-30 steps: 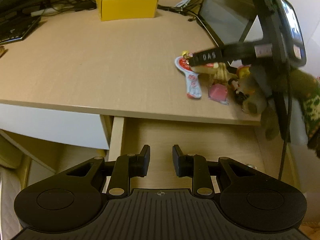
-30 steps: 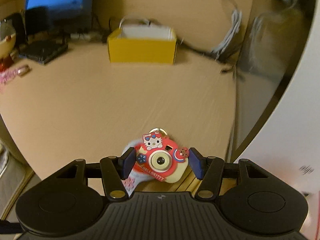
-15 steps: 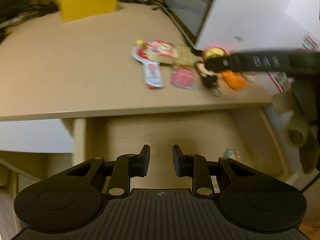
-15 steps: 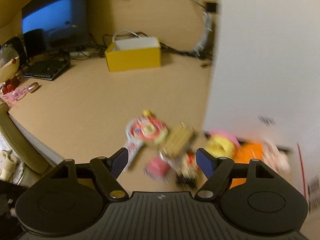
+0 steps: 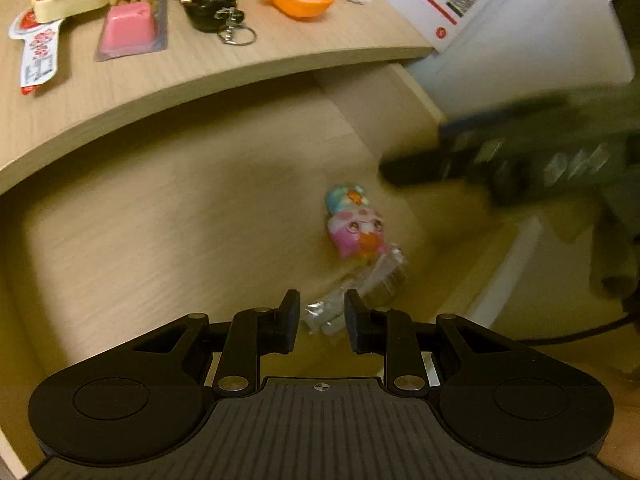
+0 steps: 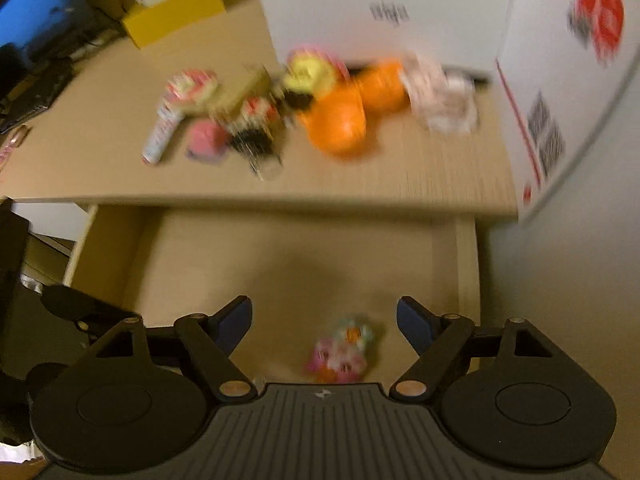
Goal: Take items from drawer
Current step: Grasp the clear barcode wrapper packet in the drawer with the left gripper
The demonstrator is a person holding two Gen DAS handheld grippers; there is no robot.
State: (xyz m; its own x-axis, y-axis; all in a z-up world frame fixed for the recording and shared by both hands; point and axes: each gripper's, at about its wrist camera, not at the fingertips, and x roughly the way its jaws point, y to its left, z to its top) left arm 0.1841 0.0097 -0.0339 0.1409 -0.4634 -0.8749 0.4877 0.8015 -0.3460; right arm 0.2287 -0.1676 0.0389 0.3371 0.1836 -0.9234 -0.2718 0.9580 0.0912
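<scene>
Below, one pastel toy (image 5: 354,226), one foil wrapper (image 5: 360,294).

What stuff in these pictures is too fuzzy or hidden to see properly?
- Right wrist view: the toys on the desk are smeared by motion blur; only an orange blob reads.
- Right wrist view: the pink toy in the drawer is blurred, its lower edge hidden by the gripper body.
- Left wrist view: the right gripper is a dark streak; its jaws cannot be read there.
- Left wrist view: the clear wrapper is partly hidden behind the left gripper.
</scene>
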